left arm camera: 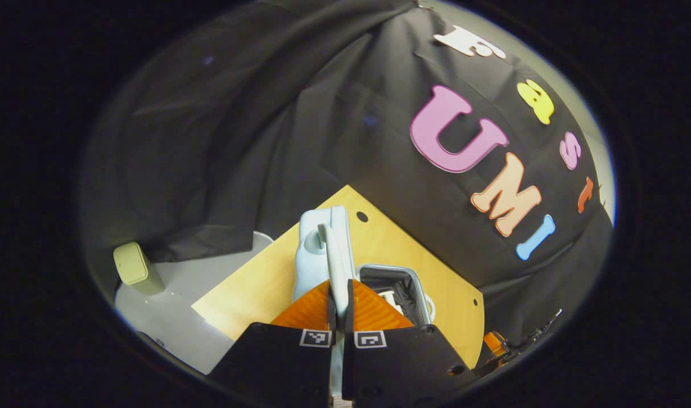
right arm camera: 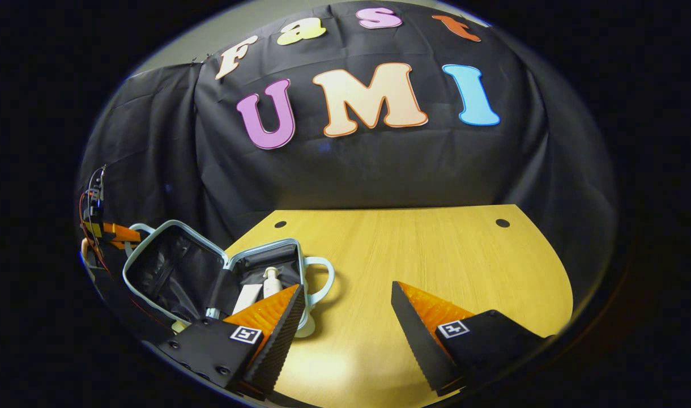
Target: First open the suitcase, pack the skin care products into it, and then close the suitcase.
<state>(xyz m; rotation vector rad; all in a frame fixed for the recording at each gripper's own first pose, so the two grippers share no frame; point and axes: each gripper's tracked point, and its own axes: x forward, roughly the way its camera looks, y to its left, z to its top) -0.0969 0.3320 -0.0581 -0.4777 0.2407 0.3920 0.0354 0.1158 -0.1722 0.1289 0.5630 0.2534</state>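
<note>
Suitcase point(right arm camera: 221, 272) lies open on the table point(right arm camera: 413, 255), products inside, just left of the right gripper point(right arm camera: 345, 323), whose fingers are spread and empty; left gripper point(left arm camera: 340, 300) is clenched on the raised lid point(left arm camera: 325, 249), rising straight ahead between its fingers, likely ready to swing shut

Wooden tabletop point(right arm camera: 436, 255) with small dark holes; pale green box point(left arm camera: 135, 267) on grey floor point(left arm camera: 170, 317).
</note>
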